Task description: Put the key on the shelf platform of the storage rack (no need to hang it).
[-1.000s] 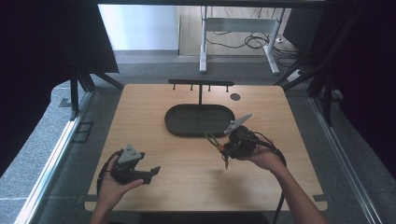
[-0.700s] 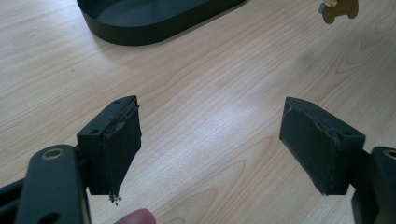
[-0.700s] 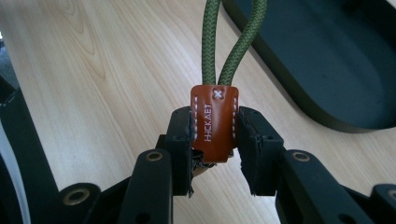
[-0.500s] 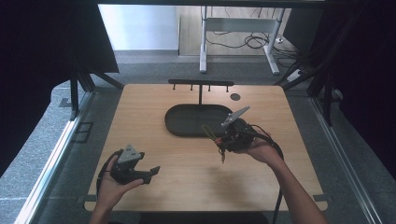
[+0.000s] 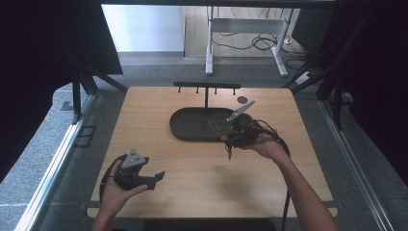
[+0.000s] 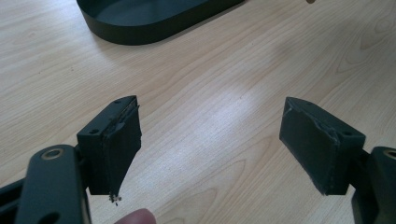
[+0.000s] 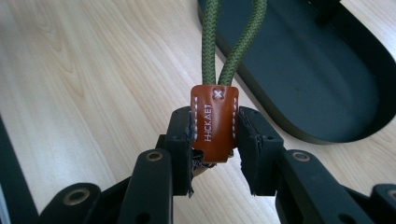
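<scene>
My right gripper [image 5: 228, 137] hovers over the table just right of the black oval tray [image 5: 192, 126], shut on a keychain. In the right gripper view the jaws clamp the keychain's brown leather tab [image 7: 214, 122], which has white stitching. Its green cord loop [image 7: 229, 41] rises from the tab and leans over the tray's rim [image 7: 299, 131]. In the high view a small part dangles below the tab [image 5: 230, 154]. My left gripper [image 5: 157, 177] rests in a hand near the table's front left, open with nothing between its pads [image 6: 122, 140].
A black rack with several hooks [image 5: 207, 87] stands behind the tray, with a small dark disc [image 5: 242, 99] to its right. Bare wooden tabletop [image 5: 202, 183] lies between the two grippers. The tray's near wall [image 6: 154, 29] shows ahead of the left gripper.
My right gripper has shifted slightly up and toward the tray with the keychain in it. The left gripper has stayed put.
</scene>
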The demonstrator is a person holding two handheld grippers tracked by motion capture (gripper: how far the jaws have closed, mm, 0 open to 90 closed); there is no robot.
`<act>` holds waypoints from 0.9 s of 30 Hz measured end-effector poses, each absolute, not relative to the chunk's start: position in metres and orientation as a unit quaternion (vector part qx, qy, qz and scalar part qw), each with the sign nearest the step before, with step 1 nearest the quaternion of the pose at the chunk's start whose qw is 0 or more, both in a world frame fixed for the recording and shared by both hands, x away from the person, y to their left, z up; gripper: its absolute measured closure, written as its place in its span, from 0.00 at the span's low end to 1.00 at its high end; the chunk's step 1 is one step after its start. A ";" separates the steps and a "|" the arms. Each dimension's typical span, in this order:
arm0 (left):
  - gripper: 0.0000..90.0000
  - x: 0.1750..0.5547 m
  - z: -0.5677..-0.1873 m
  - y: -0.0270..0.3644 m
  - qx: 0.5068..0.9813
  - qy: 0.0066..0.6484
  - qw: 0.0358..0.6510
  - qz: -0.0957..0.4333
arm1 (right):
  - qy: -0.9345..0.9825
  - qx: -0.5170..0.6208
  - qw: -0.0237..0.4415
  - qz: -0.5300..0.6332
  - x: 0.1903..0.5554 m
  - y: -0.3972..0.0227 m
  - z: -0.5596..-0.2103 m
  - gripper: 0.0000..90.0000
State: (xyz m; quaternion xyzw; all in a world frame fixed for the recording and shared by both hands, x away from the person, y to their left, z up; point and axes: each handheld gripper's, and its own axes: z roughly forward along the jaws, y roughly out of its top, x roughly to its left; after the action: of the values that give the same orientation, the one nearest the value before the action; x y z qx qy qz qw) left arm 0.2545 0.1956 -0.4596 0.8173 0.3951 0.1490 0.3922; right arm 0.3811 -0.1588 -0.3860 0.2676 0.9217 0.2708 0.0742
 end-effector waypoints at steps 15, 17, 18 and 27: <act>0.23 0.254 -0.459 0.196 0.817 0.395 0.393 0.149 | 0.923 0.274 0.080 0.258 0.398 -0.154 -0.381 0.75; 0.23 0.254 -0.459 0.196 0.817 0.395 0.393 0.149 | 0.924 0.274 0.080 0.254 0.399 -0.153 -0.382 0.75; 0.23 0.254 -0.459 0.196 0.817 0.395 0.393 0.149 | 0.924 0.274 0.080 0.254 0.400 -0.152 -0.382 0.75; 0.23 0.255 -0.460 0.195 0.818 0.394 0.392 0.148 | 0.923 0.280 0.084 0.250 0.408 -0.152 -0.378 0.75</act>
State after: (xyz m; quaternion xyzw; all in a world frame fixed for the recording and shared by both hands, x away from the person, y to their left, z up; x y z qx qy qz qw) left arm 0.2548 0.1954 -0.4597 0.8181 0.3938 0.1483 0.3919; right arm 0.4078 -0.1516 -0.3785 0.2800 0.9230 0.2504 0.0840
